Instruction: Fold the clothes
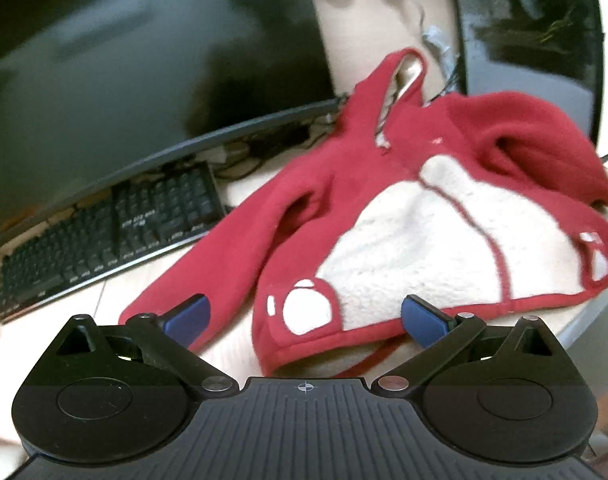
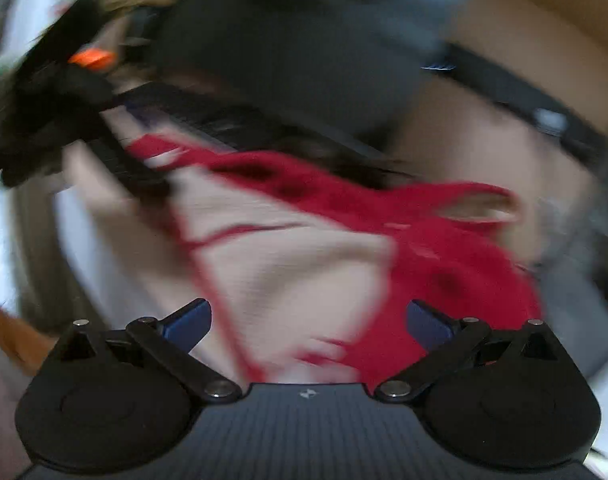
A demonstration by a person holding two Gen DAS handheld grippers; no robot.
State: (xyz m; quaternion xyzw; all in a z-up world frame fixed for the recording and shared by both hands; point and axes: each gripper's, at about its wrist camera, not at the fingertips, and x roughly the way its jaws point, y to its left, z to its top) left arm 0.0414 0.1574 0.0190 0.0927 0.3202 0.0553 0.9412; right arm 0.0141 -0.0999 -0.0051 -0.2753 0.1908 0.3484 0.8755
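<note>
Left gripper [image 1: 304,318] spread wide, holding nothing, over the red hoodie's [image 1: 384,216] hem at 6 o'clock. Right gripper [image 2: 308,322] likewise wide, empty, above hoodie.

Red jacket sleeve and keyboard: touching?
Cannot tell. In the left wrist view the red jacket sleeve lies close beside the keyboard; blur hides any gap.

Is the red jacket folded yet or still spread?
Spread, unfolded: red jacket lies open on the desk, cream lining up, one sleeve stretched out.
</note>
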